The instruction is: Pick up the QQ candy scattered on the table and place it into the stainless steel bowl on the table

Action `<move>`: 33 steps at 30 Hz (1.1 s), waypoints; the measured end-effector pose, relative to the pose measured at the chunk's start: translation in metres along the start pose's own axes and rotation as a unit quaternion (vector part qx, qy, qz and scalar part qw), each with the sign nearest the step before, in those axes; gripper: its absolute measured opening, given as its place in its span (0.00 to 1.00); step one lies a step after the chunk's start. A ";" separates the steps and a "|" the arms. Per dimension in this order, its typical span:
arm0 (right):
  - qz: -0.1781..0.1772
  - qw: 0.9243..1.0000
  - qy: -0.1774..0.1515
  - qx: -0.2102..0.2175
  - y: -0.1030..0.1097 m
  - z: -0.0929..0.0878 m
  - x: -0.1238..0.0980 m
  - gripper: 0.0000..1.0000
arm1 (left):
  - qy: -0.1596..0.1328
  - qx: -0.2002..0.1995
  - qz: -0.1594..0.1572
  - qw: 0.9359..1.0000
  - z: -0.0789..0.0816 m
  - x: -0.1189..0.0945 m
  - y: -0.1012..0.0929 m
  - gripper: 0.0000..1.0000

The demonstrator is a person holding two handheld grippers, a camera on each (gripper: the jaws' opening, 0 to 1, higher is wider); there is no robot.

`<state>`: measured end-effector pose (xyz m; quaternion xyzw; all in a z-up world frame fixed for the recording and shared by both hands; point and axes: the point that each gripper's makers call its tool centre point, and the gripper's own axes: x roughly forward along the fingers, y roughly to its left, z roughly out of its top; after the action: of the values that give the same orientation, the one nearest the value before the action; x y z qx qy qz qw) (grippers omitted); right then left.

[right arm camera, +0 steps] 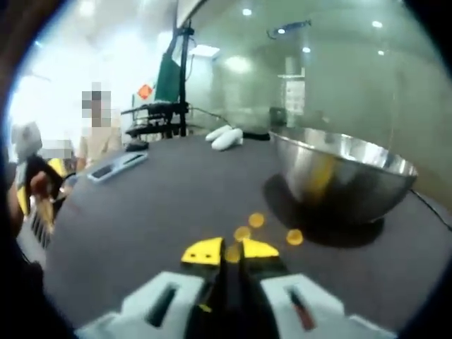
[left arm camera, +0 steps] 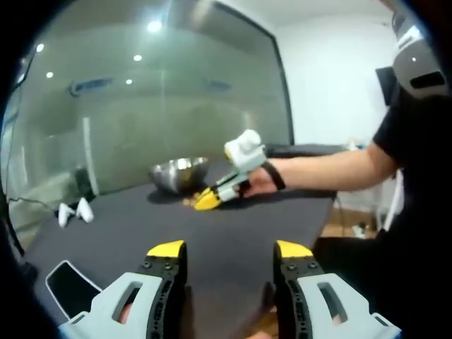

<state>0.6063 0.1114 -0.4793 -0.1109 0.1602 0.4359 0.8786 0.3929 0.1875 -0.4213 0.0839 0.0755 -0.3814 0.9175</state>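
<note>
right gripper (right arm camera: 231, 251), jaws nearly together pinching a yellow qq candy (right arm camera: 232, 253) on the dark table (right arm camera: 141, 212) beside the stainless steel bowl (right arm camera: 342, 176); left gripper (left arm camera: 229, 249) with jaws apart above the table.

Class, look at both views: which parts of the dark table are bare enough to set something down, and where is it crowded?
Bare: the wide stretch between the left claw and the bowl, and the middle between the phone and the candies. Crowded: beside the bowl, where candies lie around the right claw.
</note>
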 end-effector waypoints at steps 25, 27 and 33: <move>-0.054 0.998 -0.042 0.016 -0.053 0.029 -0.049 0.09 | 0.001 0.008 -0.009 1.000 0.003 0.004 -0.003 0.50; -0.060 0.997 -0.045 0.014 -0.055 0.032 -0.051 0.09 | 0.000 0.008 -0.009 1.000 0.003 0.004 -0.003 0.50; -0.072 0.995 -0.068 0.002 -0.062 0.057 -0.056 0.10 | -0.004 0.009 -0.013 1.000 0.005 0.005 -0.005 0.51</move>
<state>0.6347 0.0524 -0.4015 -0.0903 0.0923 0.3774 0.9170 0.3931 0.1801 -0.4181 0.0896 0.0701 -0.3942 0.9120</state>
